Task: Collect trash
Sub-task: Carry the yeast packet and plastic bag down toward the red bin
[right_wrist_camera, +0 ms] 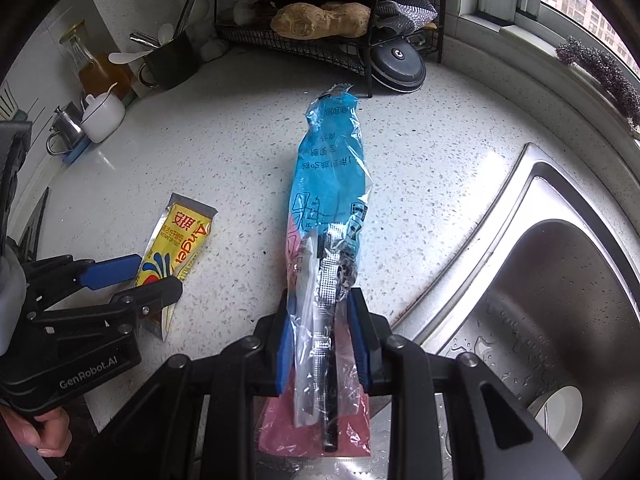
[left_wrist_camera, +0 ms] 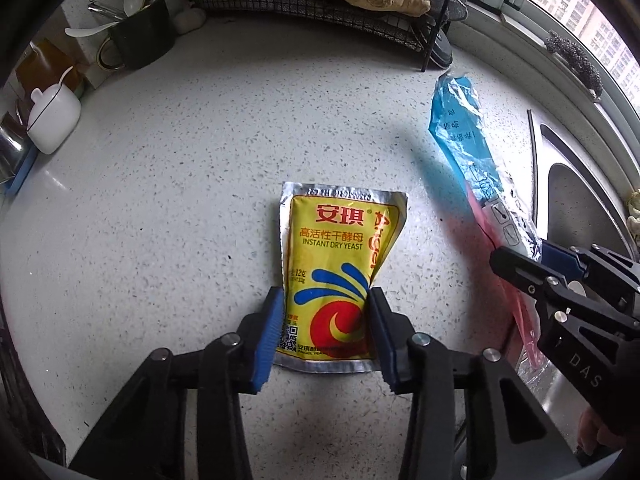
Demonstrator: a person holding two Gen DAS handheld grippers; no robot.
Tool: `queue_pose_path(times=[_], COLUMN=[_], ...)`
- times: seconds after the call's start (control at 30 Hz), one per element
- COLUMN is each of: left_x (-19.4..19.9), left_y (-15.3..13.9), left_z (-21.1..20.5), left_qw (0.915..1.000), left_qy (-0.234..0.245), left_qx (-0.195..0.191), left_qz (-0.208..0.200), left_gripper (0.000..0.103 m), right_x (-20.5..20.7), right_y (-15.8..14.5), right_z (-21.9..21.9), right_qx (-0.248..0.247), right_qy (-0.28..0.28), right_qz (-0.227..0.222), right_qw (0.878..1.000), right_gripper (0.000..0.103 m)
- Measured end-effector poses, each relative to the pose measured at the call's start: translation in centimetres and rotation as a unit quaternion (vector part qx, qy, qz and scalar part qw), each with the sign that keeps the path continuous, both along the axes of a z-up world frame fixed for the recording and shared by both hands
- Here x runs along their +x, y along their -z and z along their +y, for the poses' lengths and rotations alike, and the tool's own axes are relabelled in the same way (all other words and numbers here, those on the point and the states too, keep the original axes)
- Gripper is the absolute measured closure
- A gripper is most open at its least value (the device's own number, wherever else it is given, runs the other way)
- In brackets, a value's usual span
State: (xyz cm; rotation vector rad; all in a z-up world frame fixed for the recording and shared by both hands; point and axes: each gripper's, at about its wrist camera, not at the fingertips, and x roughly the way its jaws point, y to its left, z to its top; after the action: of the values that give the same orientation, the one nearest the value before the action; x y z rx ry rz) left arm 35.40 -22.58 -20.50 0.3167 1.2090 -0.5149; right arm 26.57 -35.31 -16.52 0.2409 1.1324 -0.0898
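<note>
the left gripper (left_wrist_camera: 325,332) is closed on the lower part of the yeast packet (left_wrist_camera: 340,264); its blue pads press both side edges and the foil is pinched narrow between them. the packet lies flat on the counter (left_wrist_camera: 180,200), about in the middle, well away from the counter's back edge. the right gripper (right_wrist_camera: 322,344) is closed on a long plastic wrapper (right_wrist_camera: 328,184), blue at the far end and pink near the jaws. the wrapper sticks out forward from the gripper, close to the counter edge that meets the sink (right_wrist_camera: 560,280).

i think the step in hand is to take the packet off the counter. to do it well, the left gripper should keep its squeeze firm, because the foil is thin and slippery and can slide out. a straight lift is better than a drag. the right gripper should keep its grip and stay apart from the left, so the long wrapper does not brush the packet.

count: i see two pieces of trash, one packet and one wrapper, and two grippers, each holding one piece. i see no other loose trash on the counter, and no bin is in view.
</note>
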Motion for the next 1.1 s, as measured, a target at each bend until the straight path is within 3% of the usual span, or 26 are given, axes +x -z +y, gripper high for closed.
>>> queue_pose_path(times=[0.17, 0.6, 1.1], left_x=[-1.2, -3.5, -13.6], left_y=[-0.8, -3.4, -5.1], left_z=[2.2, 8.6, 23.1], left_qw=[0.9998, 0.998, 0.9931], left_qy=[-0.007, -0.041, -0.105], left_qx=[-0.02, -0.038, -0.028], left_qz=[-0.006, -0.03, -0.043], left_gripper=[0.069, 0.069, 0.069], right_x=[-0.7, -2.8, -10.1], right_y=[-0.6, -2.7, -4.2], right_z=[1.9, 8.5, 19.6], right_qx=[-0.003, -0.003, 0.006], right_qy=[-0.011, -0.052, -0.131], right_qz=[-0.005, -0.025, -0.041], right_qw=[1.0, 0.998, 0.991], right_gripper=[0.079, 0.079, 0.079])
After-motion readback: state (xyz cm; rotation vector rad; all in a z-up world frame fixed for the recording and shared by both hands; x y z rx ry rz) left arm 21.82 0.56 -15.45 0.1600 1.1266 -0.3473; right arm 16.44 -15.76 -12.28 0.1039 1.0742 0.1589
